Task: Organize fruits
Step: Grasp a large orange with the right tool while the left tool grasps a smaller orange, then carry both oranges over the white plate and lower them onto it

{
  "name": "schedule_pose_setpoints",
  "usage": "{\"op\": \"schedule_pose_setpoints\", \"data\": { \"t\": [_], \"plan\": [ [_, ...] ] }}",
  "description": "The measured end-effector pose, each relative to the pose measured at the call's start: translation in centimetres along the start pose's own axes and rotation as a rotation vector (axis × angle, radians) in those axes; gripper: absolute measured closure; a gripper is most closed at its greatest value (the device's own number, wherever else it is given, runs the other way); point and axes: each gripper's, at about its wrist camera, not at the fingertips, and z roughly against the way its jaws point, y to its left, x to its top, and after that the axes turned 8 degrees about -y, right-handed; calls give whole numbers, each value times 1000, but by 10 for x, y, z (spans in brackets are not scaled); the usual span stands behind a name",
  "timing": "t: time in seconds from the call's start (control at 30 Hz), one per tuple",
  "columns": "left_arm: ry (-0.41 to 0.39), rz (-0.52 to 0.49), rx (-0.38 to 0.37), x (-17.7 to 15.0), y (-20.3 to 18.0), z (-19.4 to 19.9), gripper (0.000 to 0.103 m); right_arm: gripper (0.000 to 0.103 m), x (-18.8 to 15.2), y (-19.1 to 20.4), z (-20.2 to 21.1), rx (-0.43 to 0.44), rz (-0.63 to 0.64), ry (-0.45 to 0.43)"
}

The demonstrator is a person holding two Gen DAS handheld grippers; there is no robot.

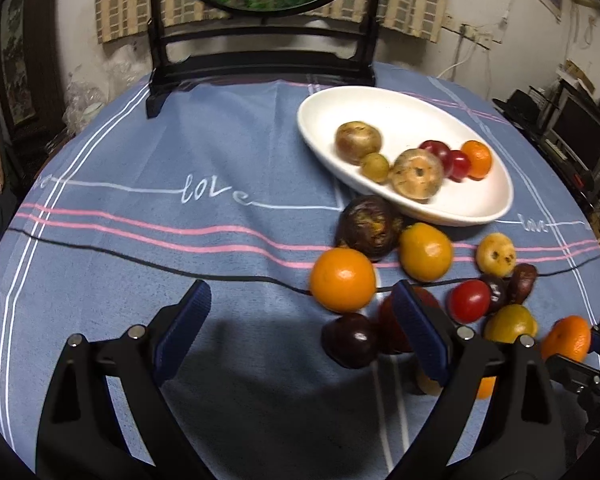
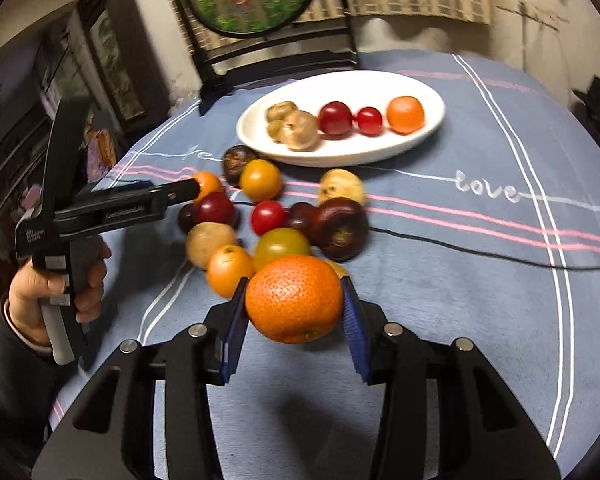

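Right gripper [image 2: 295,320] clamped on orange [image 2: 295,298] near the dish [image 2: 428,128], likely for sorting; left gripper [image 1: 300,332] wide, empty.

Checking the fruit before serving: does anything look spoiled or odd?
Yes. The round tan fruit with dark blotches in the white oval dish looks mouldy or bruised, and a small yellow speckled fruit on the blue tablecloth has similar spots.
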Motion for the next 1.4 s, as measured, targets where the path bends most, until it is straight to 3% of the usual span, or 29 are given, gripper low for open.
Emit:
{"op": "schedule_pose_setpoints", "data": {
  "t": [0.17,0.33,0.43,0.53,0.6,0.7,0.83,1.03,1.2,1.4],
  "plan": [
    [42,43,-12,1,3,-8,11,58,1,6,5,20,14,-15],
    [62,-32,12,7,-7,-20,16,58,2,8,9,35,19,-28],
    [137,25,-86,13,1,-27,36,58,3,7,9,38,16,-33],
    [158,-40,-146,12,-9,-25,63,58,3,7,9,33,18,-31],
    [139,-92,-121,8,-17,-21,63,58,2,8,10,30,23,-33],
    [125,-73,-128,5,-17,-18,63,58,2,8,10,31,25,-33],
    [94,-114,-76,3,-21,-12,63,58,1,7,9,28,22,-30],
    [72,-98,-92,7,-21,0,63,58,3,5,10,25,21,-43],
    [24,-98,-133,20,-24,20,63,58,12,-2,24,-23,-15,-143],
    [-43,-107,-156,56,-35,30,63,58,54,-2,34,-70,16,-241]
  ]
}}
